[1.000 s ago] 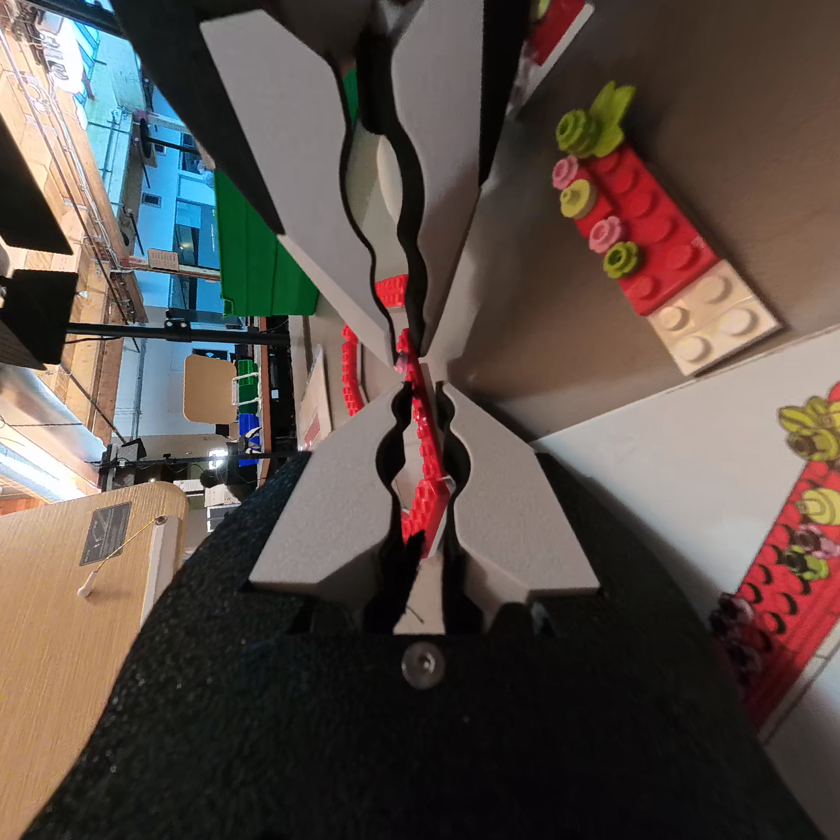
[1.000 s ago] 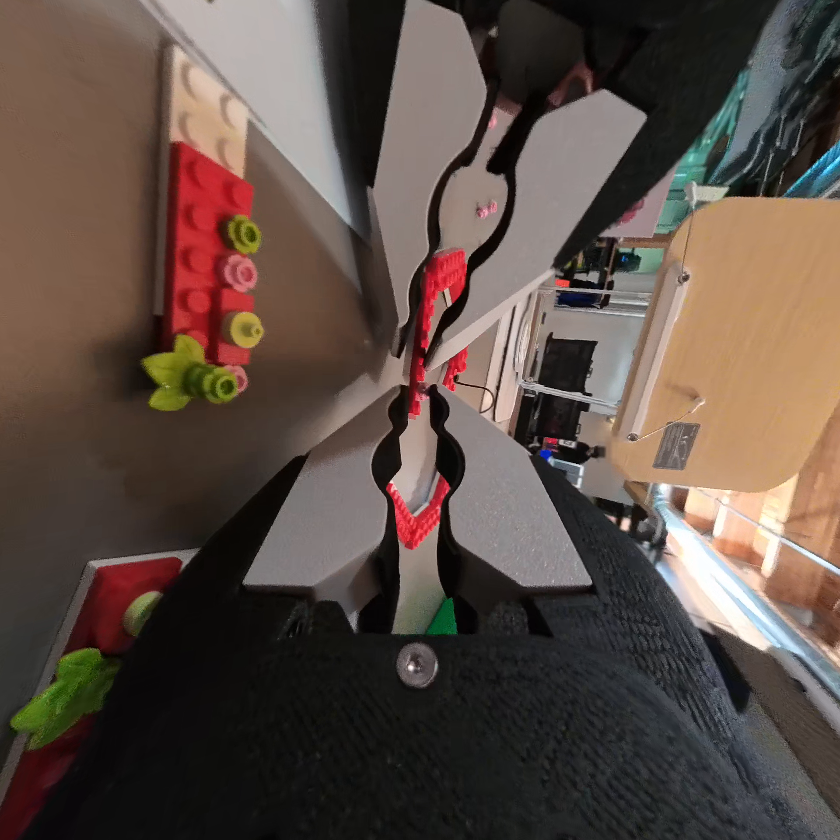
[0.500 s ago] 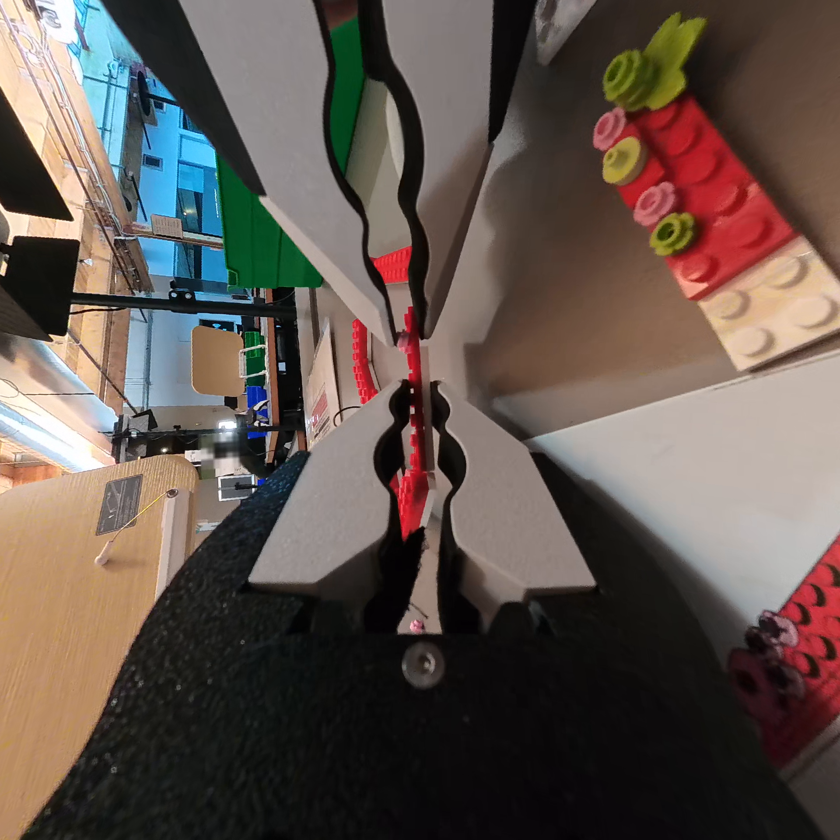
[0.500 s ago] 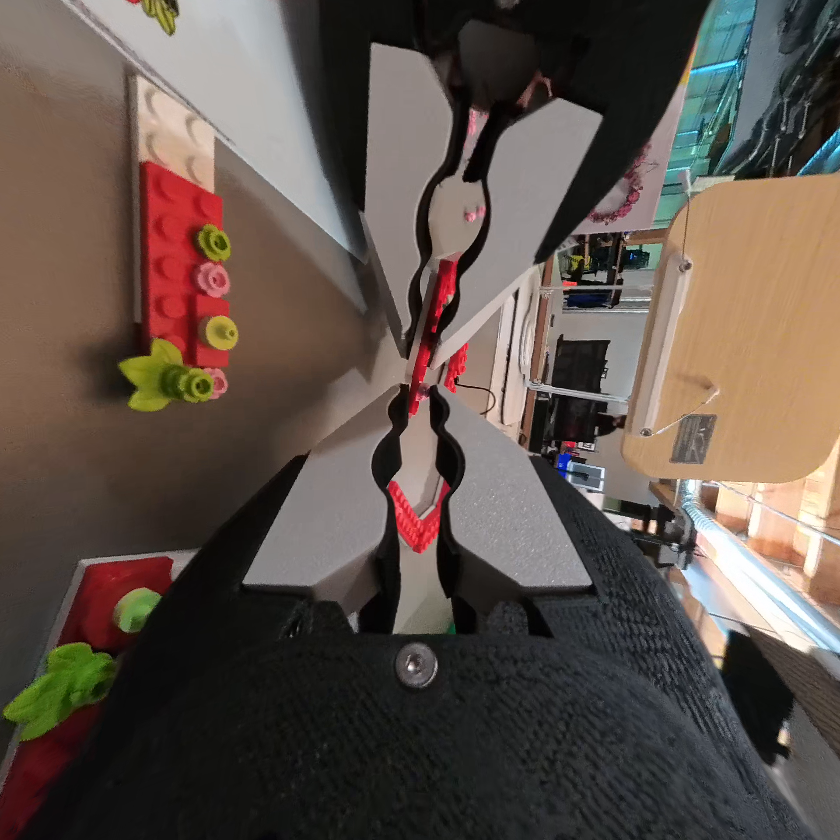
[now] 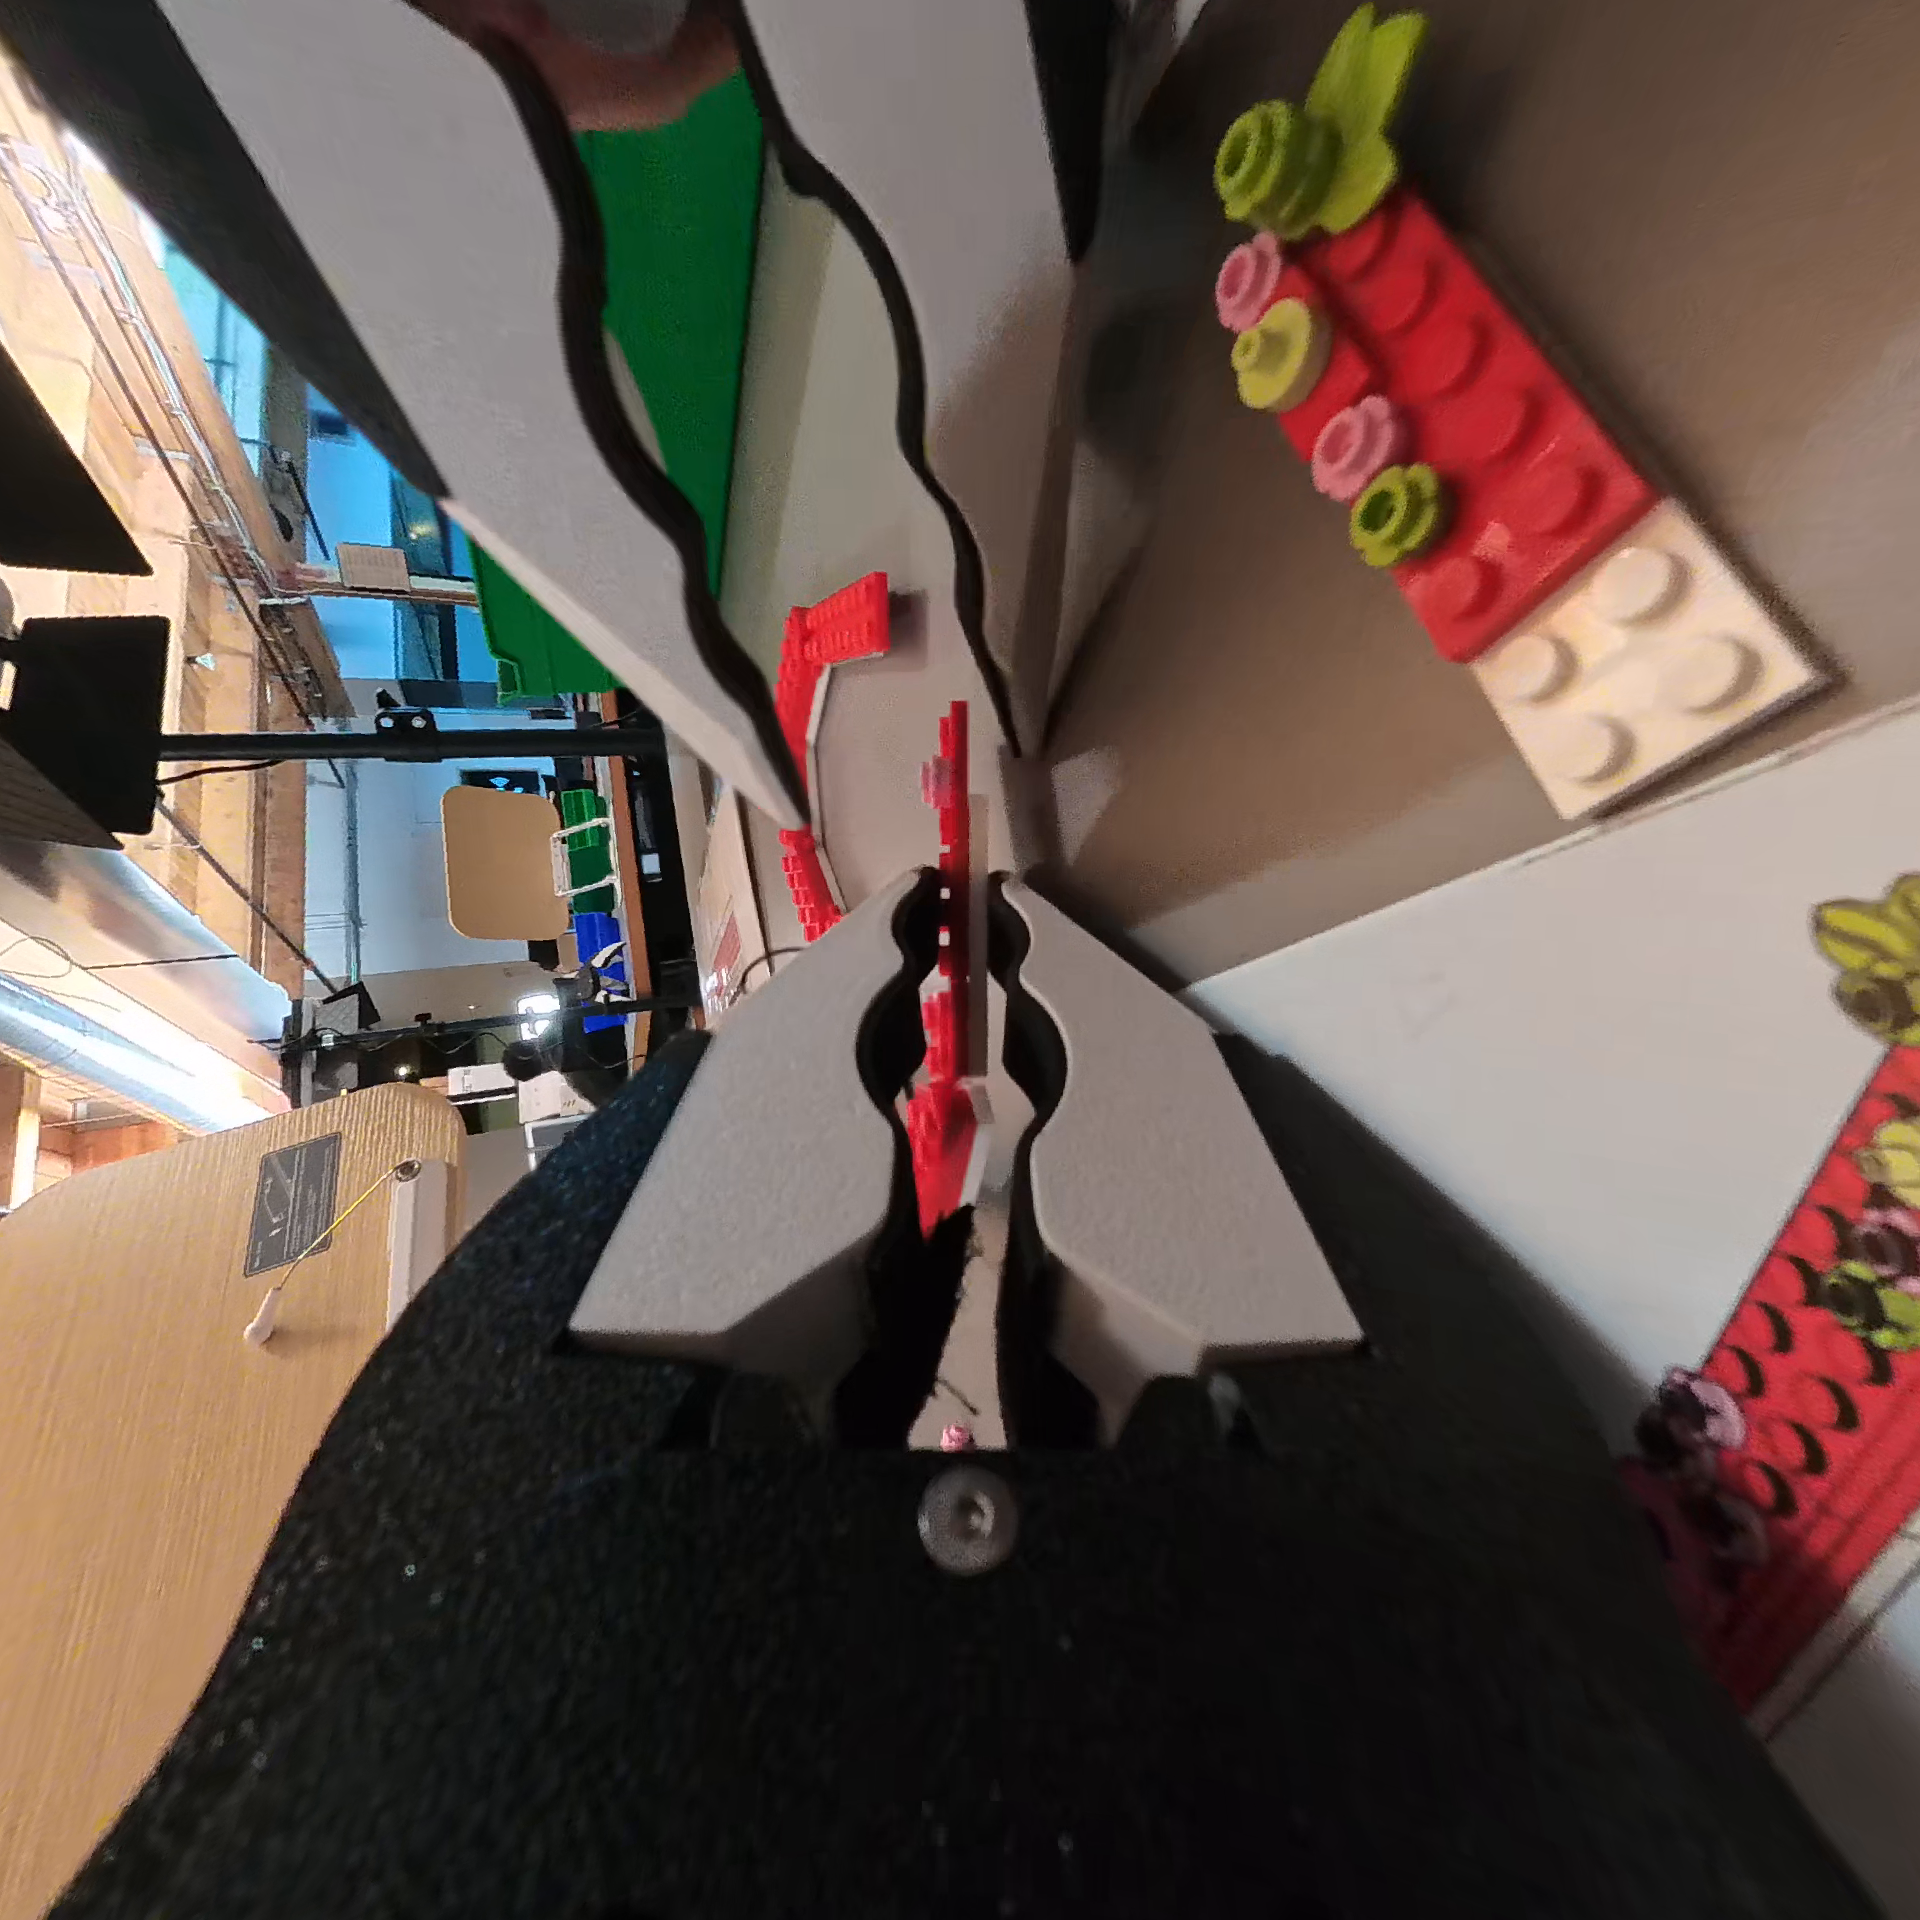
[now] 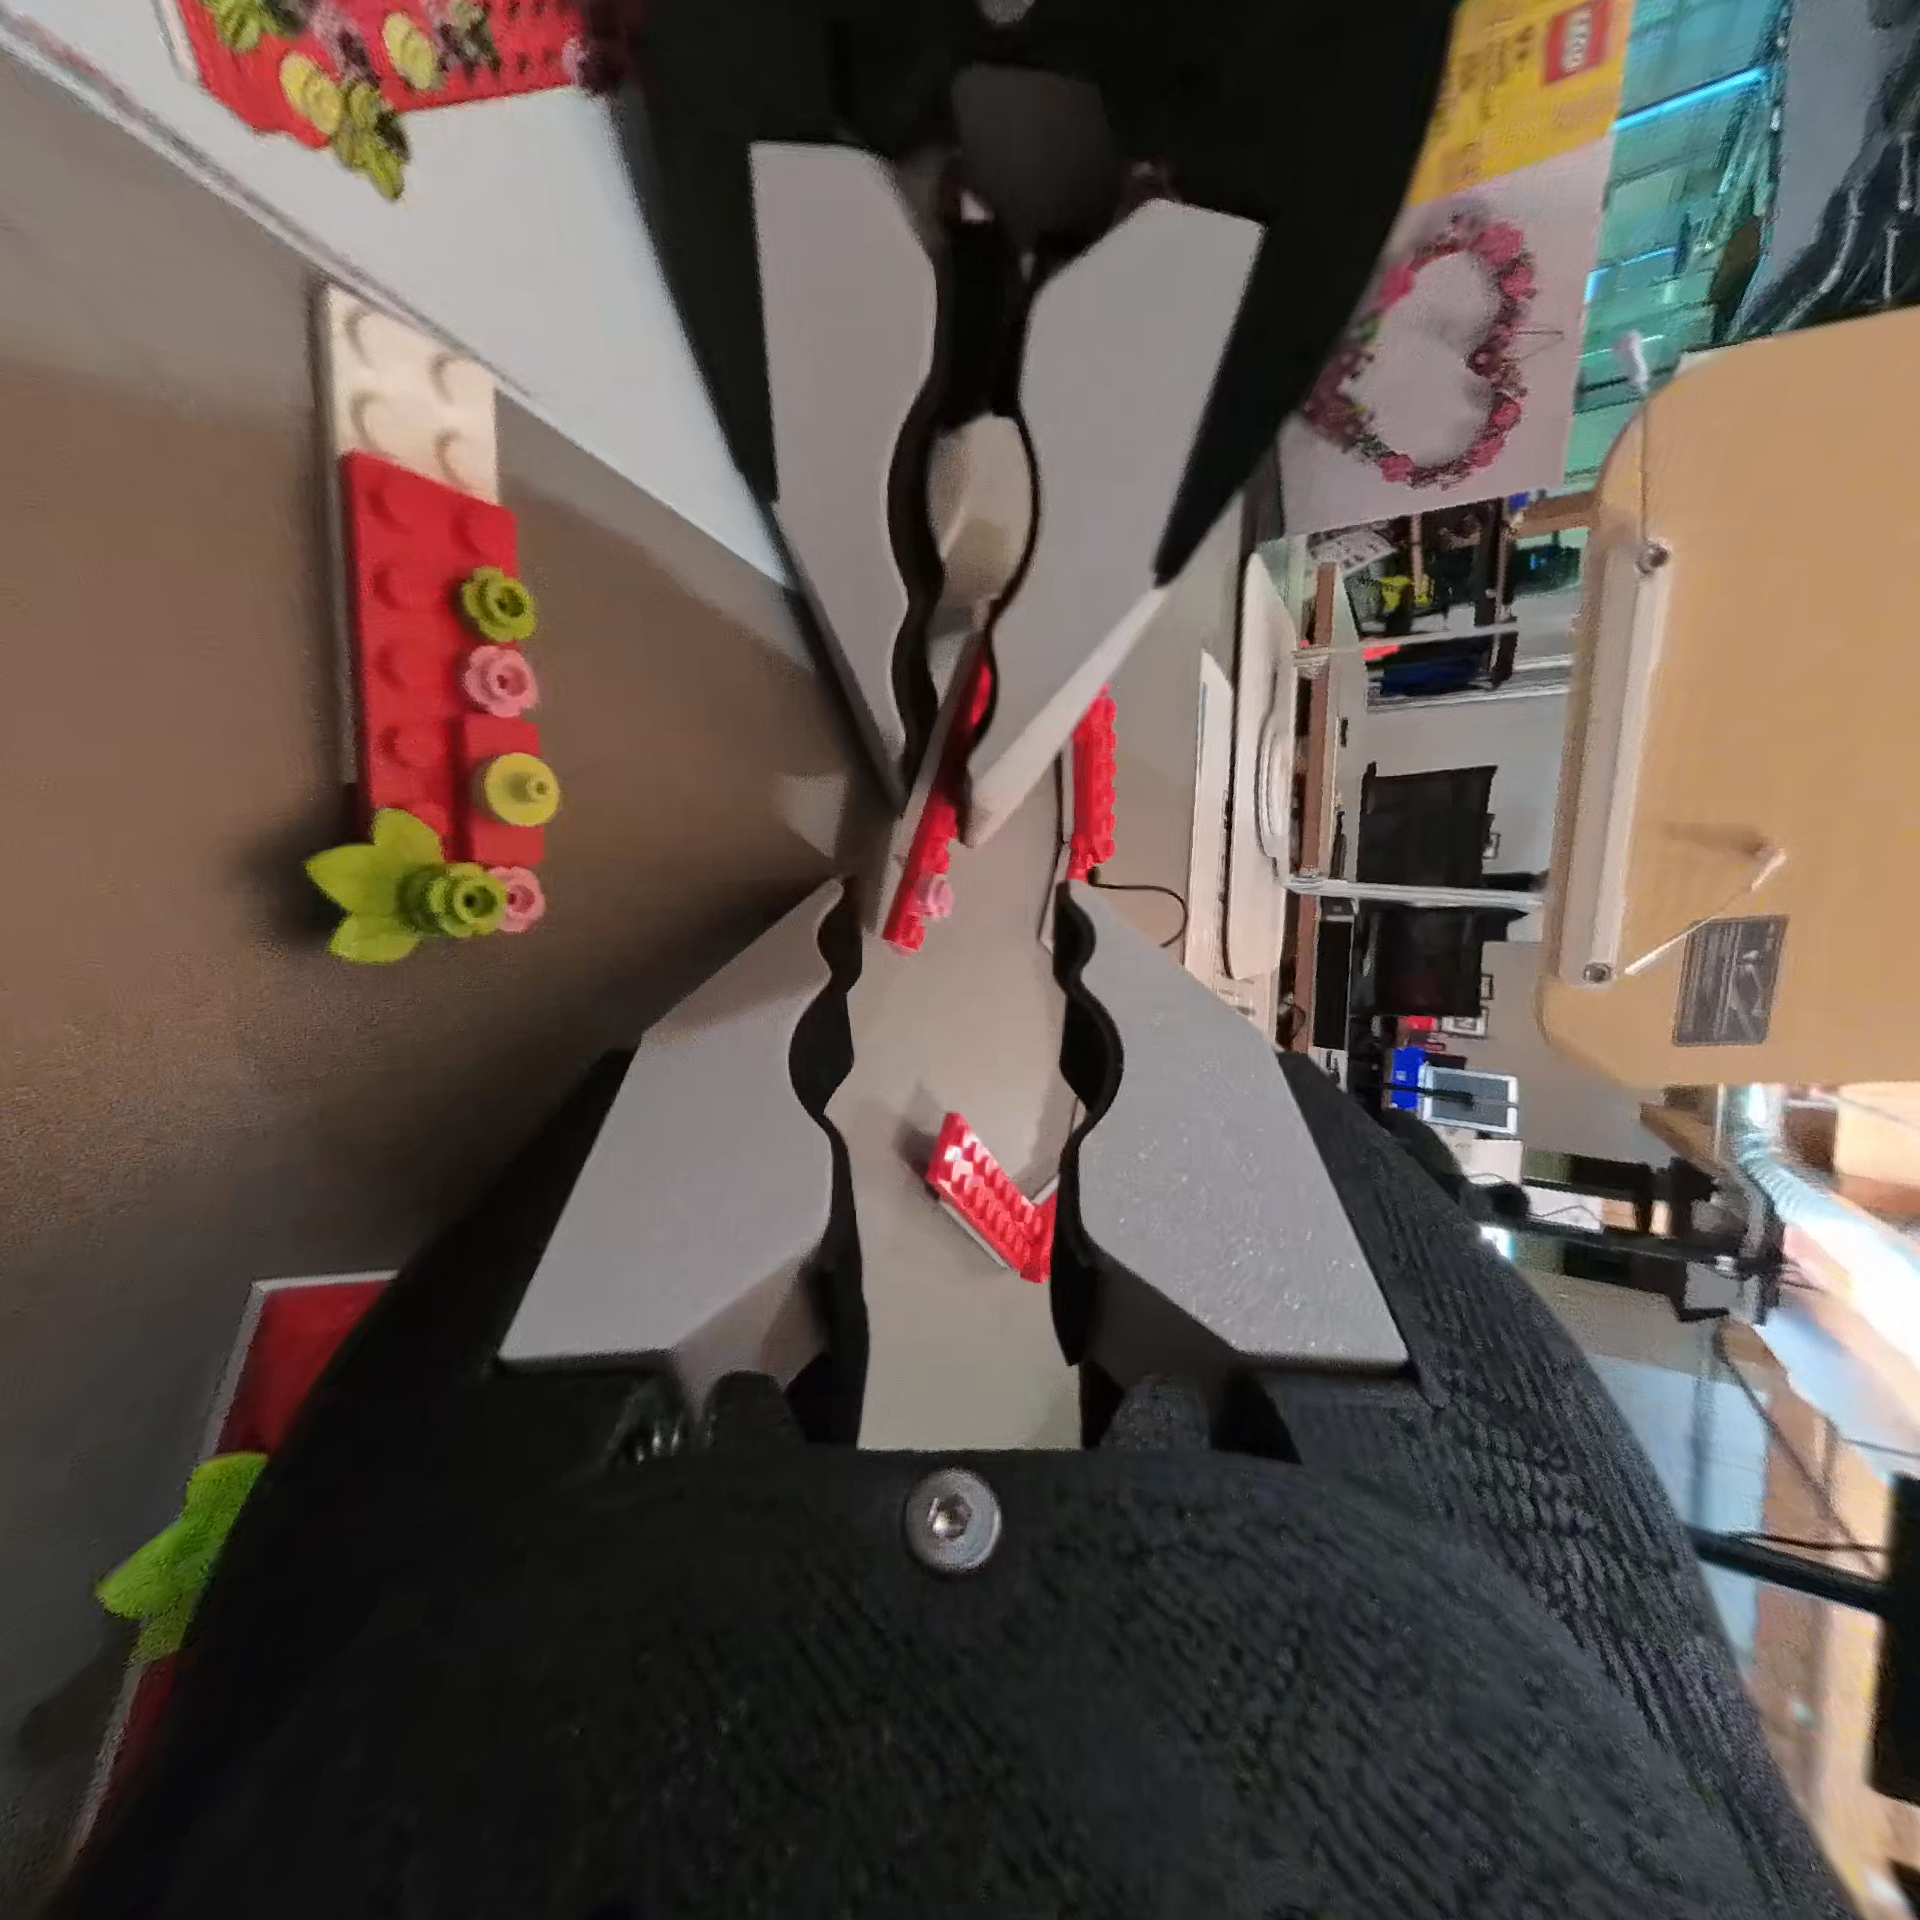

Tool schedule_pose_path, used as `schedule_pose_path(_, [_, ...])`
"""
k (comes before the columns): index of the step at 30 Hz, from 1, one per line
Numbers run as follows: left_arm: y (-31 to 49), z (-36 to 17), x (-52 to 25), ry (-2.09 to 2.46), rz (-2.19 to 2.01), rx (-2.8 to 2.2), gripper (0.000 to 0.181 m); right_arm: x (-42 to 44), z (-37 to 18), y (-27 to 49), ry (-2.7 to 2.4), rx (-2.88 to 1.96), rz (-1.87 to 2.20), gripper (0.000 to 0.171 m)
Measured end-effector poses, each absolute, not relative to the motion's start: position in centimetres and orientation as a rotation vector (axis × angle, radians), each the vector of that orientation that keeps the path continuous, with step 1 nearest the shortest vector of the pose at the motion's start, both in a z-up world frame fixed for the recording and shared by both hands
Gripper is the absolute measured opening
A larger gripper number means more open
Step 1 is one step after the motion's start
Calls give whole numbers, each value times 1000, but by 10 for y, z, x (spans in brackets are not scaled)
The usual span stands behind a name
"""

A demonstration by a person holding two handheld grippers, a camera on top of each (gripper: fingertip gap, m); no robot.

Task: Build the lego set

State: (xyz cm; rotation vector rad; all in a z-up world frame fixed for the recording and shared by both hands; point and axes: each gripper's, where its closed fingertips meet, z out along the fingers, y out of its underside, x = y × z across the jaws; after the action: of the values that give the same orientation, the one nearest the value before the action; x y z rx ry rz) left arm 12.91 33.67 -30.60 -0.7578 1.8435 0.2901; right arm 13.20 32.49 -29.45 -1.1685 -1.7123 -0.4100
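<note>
the left gripper point(image 5: 961, 883) pinches a thin red studded plate point(image 5: 954, 935) edge-on, a small pink flower stud point(image 5: 938, 777) on its free end; the right gripper point(image 6: 951, 904) faces it, tongs spread, holding nothing. best to keep the plate level and the squeeze steady. more glossy red segments point(image 6: 992, 1195) lie on the matte grey table point(image 6: 156, 1039), near a flowered red-and-white sample strip point(image 6: 431, 634).

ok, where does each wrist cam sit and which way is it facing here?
Left wrist view: on the left gripper, looking along its fingers over the table; they are shut on a red strip, with the right gripper opposite.
Right wrist view: on the right gripper, open, facing the left gripper.
Shared: the red strip, the flowered red plate, each other's gripper.
</note>
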Motion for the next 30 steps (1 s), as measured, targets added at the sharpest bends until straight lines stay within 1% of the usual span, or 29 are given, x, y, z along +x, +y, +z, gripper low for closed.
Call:
schedule_pose_path(6, [338,-306,128,1840,290,-753,6,144,-277,326,-1583,-1190,-282,36])
schedule_pose_path(11, [337,-301,126,1818,297,-713,6,166,-236,339,-1275,-1189,-134,36])
schedule_pose_path(15, [336,-294,126,1792,315,-659,6,191,-203,348,-1011,-1139,-71,30])
schedule_pose_path(23, [335,-293,127,1779,400,-566,6,219,-196,365,-802,-1197,36,26])
schedule_pose_path(28, [336,-260,125,1640,253,-636,5,225,-196,370,-775,-1208,55,24])
schedule_pose_path(30, [343,-247,118,1603,276,-652,5,225,-197,370,-785,-1207,49,22])
